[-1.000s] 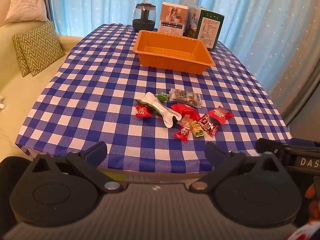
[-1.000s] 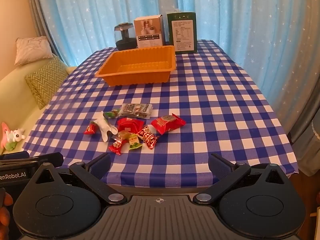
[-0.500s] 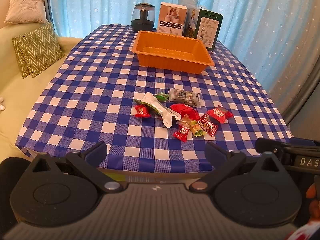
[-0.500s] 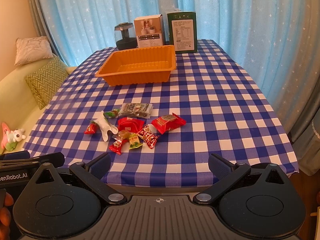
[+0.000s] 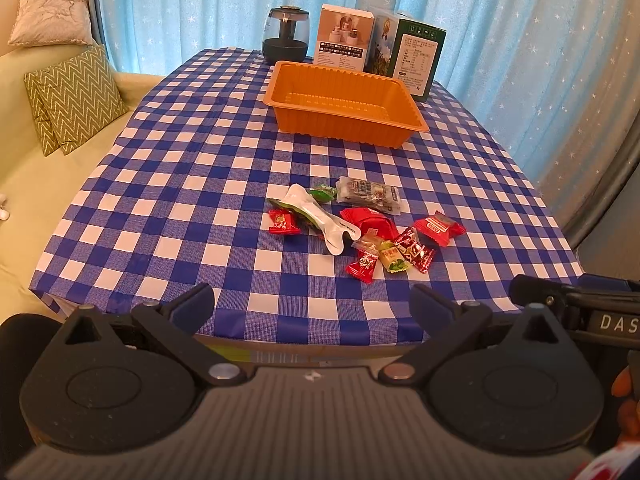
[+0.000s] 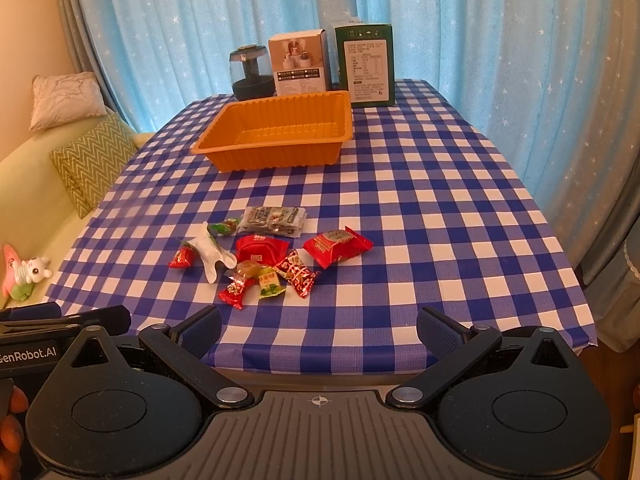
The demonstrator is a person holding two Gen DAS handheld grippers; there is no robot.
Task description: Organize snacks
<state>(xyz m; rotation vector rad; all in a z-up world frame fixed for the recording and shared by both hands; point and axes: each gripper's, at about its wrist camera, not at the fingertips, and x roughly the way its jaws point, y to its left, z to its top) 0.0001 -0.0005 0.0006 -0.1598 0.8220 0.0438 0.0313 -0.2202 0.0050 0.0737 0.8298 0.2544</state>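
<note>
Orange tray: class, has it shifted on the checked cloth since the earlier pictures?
No. The orange tray remains just before the white box and green box.

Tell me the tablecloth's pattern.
The tablecloth is a blue-and-white check, clearest in the right wrist view.

Glossy crinkled foil wrappers on the candies (image 5: 362,266); a ribbed, smooth orange plastic tray (image 5: 344,126) (slightly shiny); woven checked tablecloth (image 6: 420,208), matt, covering the bench.
</note>
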